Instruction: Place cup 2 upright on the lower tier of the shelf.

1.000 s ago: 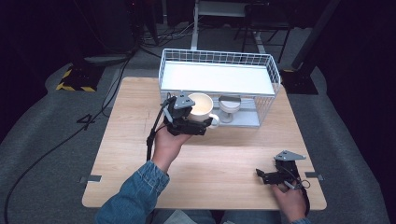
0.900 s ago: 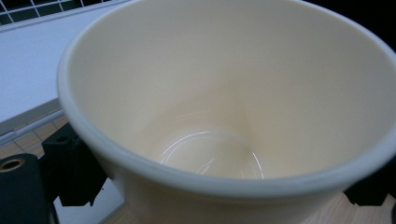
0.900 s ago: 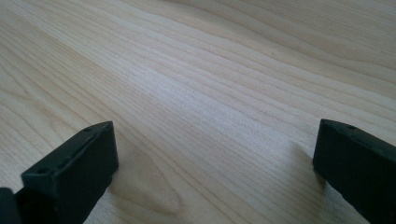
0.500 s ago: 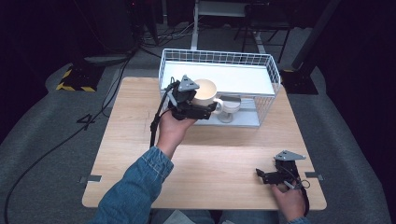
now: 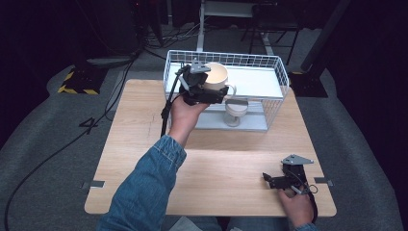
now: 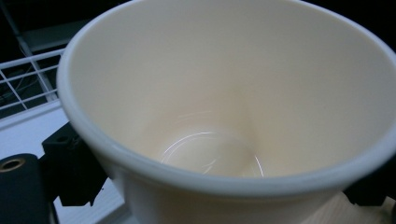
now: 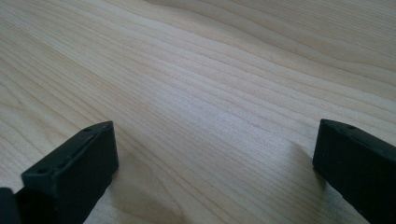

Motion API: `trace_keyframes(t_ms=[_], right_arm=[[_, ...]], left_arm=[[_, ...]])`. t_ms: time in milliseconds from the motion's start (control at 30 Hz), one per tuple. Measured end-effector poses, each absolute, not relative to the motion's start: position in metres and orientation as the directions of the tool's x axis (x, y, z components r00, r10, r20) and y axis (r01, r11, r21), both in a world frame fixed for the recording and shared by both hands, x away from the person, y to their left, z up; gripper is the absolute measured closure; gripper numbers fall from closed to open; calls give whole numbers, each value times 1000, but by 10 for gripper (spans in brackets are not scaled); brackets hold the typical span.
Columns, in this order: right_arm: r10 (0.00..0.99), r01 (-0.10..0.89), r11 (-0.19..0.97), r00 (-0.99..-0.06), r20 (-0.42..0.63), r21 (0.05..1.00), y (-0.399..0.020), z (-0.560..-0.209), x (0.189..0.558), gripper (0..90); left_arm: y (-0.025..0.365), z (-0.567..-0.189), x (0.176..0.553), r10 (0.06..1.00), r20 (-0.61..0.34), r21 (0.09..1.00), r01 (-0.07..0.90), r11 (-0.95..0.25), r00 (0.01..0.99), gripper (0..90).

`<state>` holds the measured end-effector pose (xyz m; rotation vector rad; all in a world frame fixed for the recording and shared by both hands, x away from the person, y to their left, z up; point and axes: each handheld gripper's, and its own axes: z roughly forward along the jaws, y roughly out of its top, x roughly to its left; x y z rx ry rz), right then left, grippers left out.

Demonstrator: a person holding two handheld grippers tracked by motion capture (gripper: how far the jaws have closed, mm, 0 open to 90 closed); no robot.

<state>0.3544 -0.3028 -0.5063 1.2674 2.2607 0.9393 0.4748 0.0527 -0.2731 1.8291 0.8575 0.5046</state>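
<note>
The left gripper [image 5: 211, 92] clamps a cream mug [image 5: 216, 76] upright, mouth up, over the wire basket's [image 5: 276, 67] upper shelf, so the set-down lies straight below; the right gripper [image 5: 275, 180] rests wide open on the table [image 5: 226, 163], well apart

Left gripper [image 5: 219, 94] reached far toward 12 o'clock on outstretched forearm, jaws clamped tight. Right gripper [image 5: 265, 180] rested at 5 o'clock, jaws spread wide.
</note>
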Motion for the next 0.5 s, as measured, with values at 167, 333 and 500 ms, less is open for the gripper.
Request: trace_keyframes(t_ms=[167,333,500], right_arm=[[855,599,369,-518,-8,711,-303,-506,354,2],[856,598,369,-517,-9,711,-302,-506,355,3],[857,599,367,-515,-9,711,-302,-506,355,2]], left_arm=[[44,-271,495,767,-52,917,335,-217,639,82],[37,-270,512,773,-35,916,330,-229,634,82],[35,-274,530,779,-47,915,340,-218,626,82]])
